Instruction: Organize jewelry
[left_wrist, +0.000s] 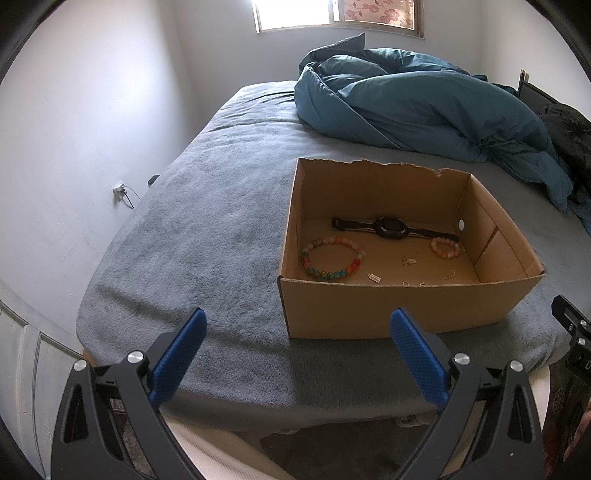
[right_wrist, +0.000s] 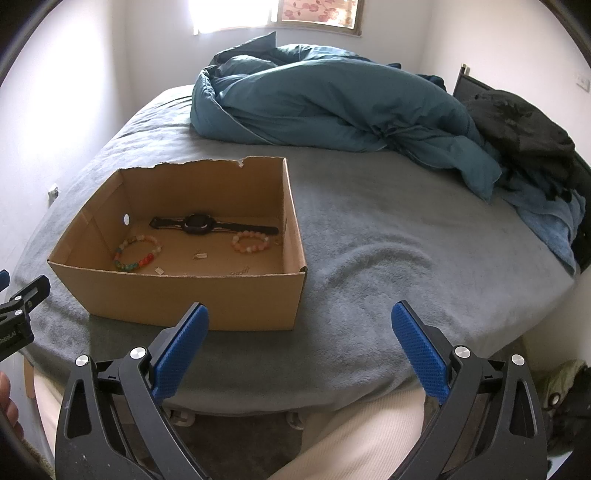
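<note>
You held both grippers wide apart and empty, short of the bed's near edge: the left gripper (left_wrist: 297, 325) sat in front of the cardboard box's (left_wrist: 388, 306) near-left corner, the right gripper (right_wrist: 301, 321) in front of its near-right corner and off to the right of it. Neither touched the box or anything in it.

All the jewelry lay on the box floor. The main risk, as I judged it, was the box itself: it looked light and rested on a soft blanket (left_wrist: 192, 229), so a finger catching the near wall could have shoved or tipped it and scattered the small pieces. The wall also hid the floor strip just behind it, where the smallest items lay, so a reach there would have been partly blind. Those pieces looked too thin for wide blue pads to pinch cleanly. The bead bracelets might have rolled or slid out of a grasp.

Counted inside the box: one black watch (left_wrist: 388, 227) along the far wall; two bead bracelets, a larger multicoloured bracelet (left_wrist: 332, 260) at the near-left and a smaller orange bracelet (left_wrist: 446, 247) toward the far-right; one small white tag (left_wrist: 374, 277) near the front wall; and roughly four tiny metal pieces (left_wrist: 409, 260) between the bracelets and the near wall, too small to identify or count with certainty.
</note>
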